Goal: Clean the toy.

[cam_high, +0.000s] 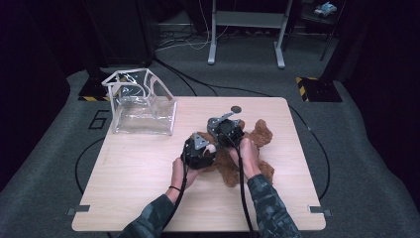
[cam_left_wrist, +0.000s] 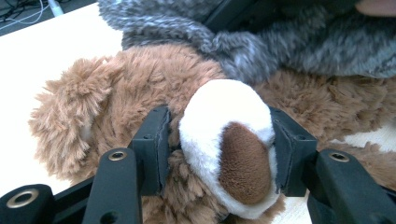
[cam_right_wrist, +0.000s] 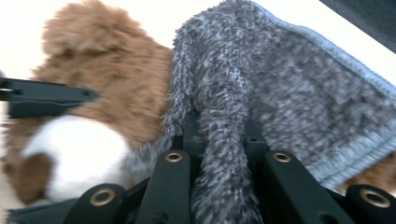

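Observation:
A brown teddy bear [cam_high: 258, 135] lies on the wooden table [cam_high: 143, 173], right of the middle. My left gripper [cam_left_wrist: 219, 137] is shut on its white muzzle [cam_left_wrist: 219, 105] with the brown nose, one pad pressing each side. A grey fuzzy cloth [cam_left_wrist: 308, 44] lies over the bear's body behind the head. My right gripper [cam_right_wrist: 221, 140] is shut on a bunched fold of that grey cloth [cam_right_wrist: 299, 88]. From above, the left gripper [cam_high: 200, 151] and right gripper [cam_high: 228, 131] sit close together over the bear's left part, each in a hand.
A clear plastic bag on a white frame [cam_high: 141, 104] stands at the table's back left. A small dark disc [cam_high: 236, 109] lies near the back edge. Cables trail from both grippers toward the front edge. A metal stand [cam_high: 246, 29] is on the floor beyond.

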